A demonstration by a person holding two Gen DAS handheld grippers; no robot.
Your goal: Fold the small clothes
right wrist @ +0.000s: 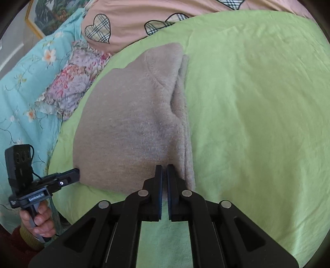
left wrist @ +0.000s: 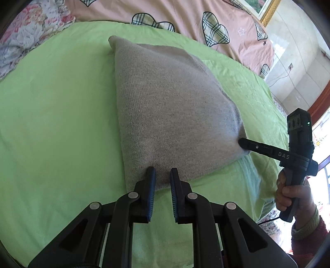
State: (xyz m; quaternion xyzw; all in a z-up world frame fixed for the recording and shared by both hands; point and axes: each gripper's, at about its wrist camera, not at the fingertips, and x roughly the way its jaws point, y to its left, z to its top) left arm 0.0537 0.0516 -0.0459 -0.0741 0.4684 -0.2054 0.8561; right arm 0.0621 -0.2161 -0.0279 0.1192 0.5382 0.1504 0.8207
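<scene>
A grey knitted garment (left wrist: 171, 111) lies folded on a green sheet (left wrist: 57, 123); it also shows in the right wrist view (right wrist: 132, 132). My left gripper (left wrist: 162, 172) has its jaws a finger-width apart around the garment's near edge, with cloth between the pads. My right gripper (right wrist: 164, 169) is shut on the garment's near corner. In the left wrist view the right gripper (left wrist: 244, 144) pinches the garment's right corner. In the right wrist view the left gripper (right wrist: 77, 175) touches the garment's left corner.
A pink quilt with plaid hearts (left wrist: 185, 18) lies beyond the green sheet. A floral pillow (right wrist: 70, 82) and a turquoise floral cover (right wrist: 22, 86) lie to the left. A wall and a picture frame (left wrist: 266, 10) stand at the far right.
</scene>
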